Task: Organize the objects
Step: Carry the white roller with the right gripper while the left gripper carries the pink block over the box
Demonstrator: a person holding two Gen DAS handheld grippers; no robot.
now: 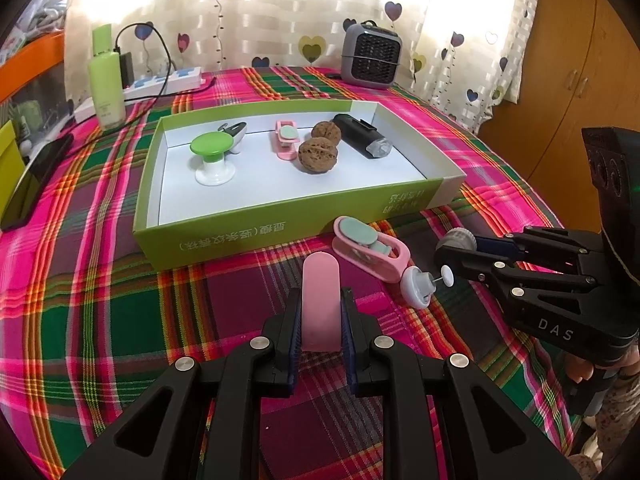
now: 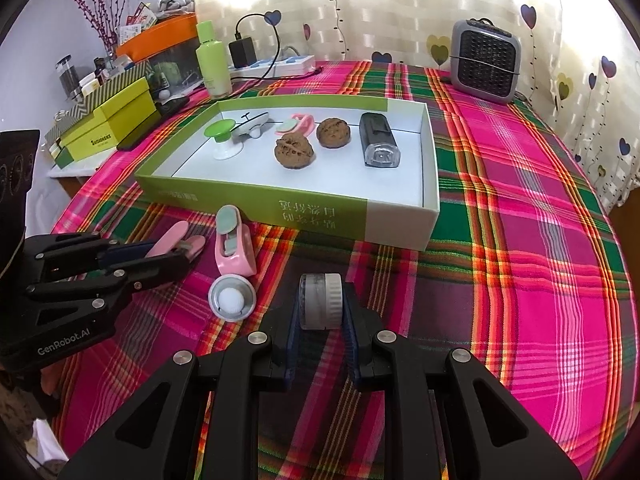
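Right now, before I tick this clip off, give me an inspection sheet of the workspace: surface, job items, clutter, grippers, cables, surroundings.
Surface: plaid cloth covers the table.
Job's things: green box holds a green-topped knob, a small pink clip, two walnuts, a black device and a white-and-dark gadget. Outside it, near the front wall: large pink clip and a white cup-shaped piece.
Clutter: green bottle, phone, small heater, yellow-green boxes.
Grippers: left gripper shut on a pink file; right gripper shut on a small grey-white roll.
Cables: power strip with black charger lead.
Surroundings: heart-print curtain, wooden cabinet.
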